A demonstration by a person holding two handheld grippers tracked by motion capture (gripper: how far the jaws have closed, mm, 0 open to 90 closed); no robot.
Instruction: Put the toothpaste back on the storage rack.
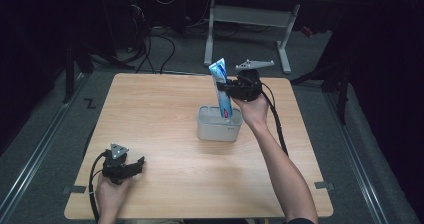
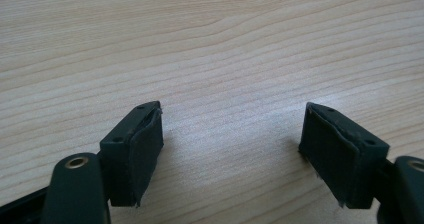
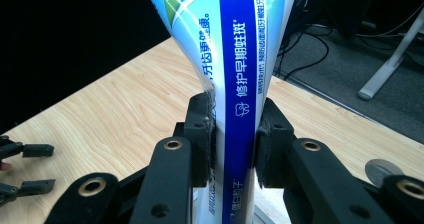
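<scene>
Pinched between my right claw's (image 3: 234, 134) black pads stands the blue-and-white toothpaste tube (image 3: 240, 74), upright, its lower end dipping into the pale grey plastic tub (image 1: 219, 129) directly below that claw. I judge this the placing step: next I must lower it and let go without tipping it. My left claw (image 2: 231, 144) rests spread and empty on the light wooden table (image 2: 210, 49), well apart.

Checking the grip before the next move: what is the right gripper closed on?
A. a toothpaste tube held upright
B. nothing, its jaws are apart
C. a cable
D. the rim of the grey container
A: the right gripper pinches the toothpaste tube, which stands upright over the grey container.
</scene>
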